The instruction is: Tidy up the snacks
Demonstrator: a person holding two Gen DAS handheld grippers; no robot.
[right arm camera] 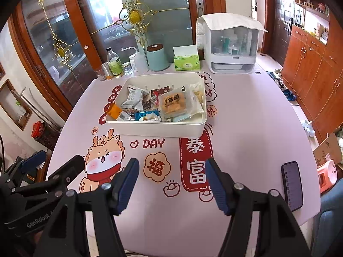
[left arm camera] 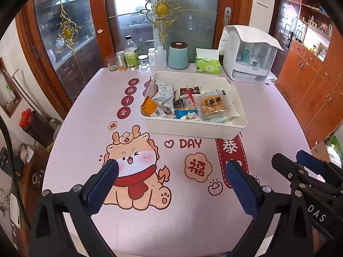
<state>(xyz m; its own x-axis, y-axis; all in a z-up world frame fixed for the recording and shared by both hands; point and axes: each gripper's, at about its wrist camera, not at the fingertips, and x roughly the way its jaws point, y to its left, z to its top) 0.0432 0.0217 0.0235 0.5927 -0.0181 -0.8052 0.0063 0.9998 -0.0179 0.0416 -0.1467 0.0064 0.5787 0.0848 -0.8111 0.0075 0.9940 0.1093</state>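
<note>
**Snacks piled in the white bin**

In front of me a white rectangular bin (left arm camera: 194, 127) sits on the counter, its open top facing up. It holds a loose heap of snack packets. An orange packet (left arm camera: 149, 105) leans against the left wall. Grey-white crumpled packets (left arm camera: 164, 93) lie behind it, a dark red one (left arm camera: 189, 91) sits mid-back, and a blue one (left arm camera: 184, 114) lies at the front. A clear pack of golden pastry (left arm camera: 214, 105) lies flat on the right side.

worktop (left arm camera: 171, 224): pale pink, cartoon dragon print, red motifs | bin (left arm camera: 193, 127): white | canister (left arm camera: 178, 56): teal, brown lid | tissue box (left arm camera: 208, 64): green | gripper pads (right arm camera: 126, 186): blue
</note>
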